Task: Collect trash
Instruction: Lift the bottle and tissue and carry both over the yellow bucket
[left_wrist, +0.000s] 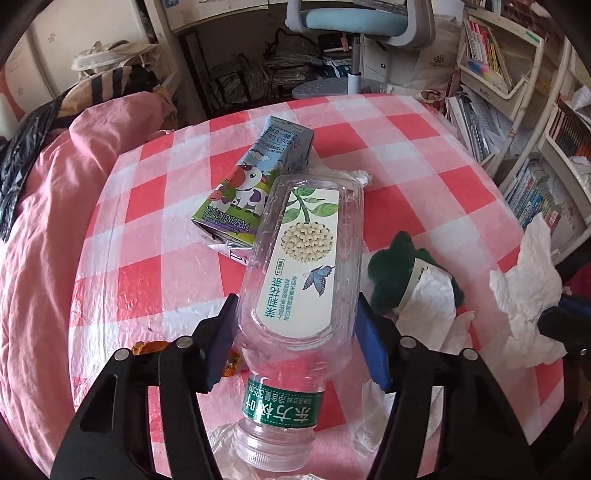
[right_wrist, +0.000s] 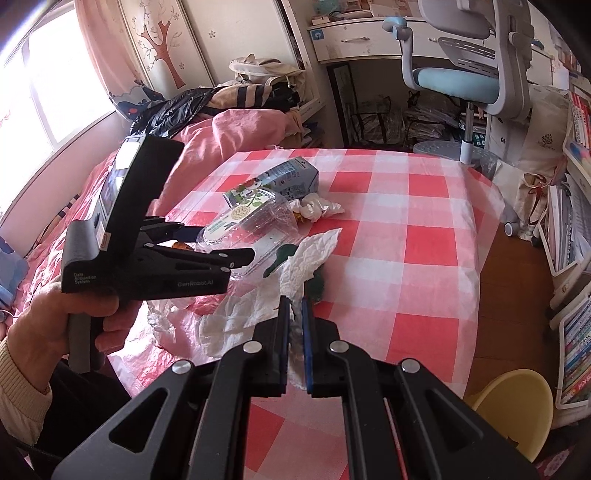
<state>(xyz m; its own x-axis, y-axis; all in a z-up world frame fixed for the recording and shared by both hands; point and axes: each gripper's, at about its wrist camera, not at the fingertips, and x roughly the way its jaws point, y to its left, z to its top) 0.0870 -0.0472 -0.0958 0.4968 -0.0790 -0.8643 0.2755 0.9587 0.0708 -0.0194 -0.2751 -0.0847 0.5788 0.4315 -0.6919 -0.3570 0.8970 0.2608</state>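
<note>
A clear plastic bottle with a white flower label lies on the pink checked tablecloth, neck toward the camera. My left gripper is shut on it, a blue pad against each side just above its shoulder. Partly under the bottle's far end lies a milk carton with a cow picture. My right gripper is shut on a crumpled white tissue, held above the cloth. Below the tissue sits a dark green object. In the right wrist view the left gripper is held by a hand.
An orange wrapper, more tissue and clear plastic film lie on the cloth. A pink duvet borders the table's left. A yellow stool, an office chair and bookshelves stand around.
</note>
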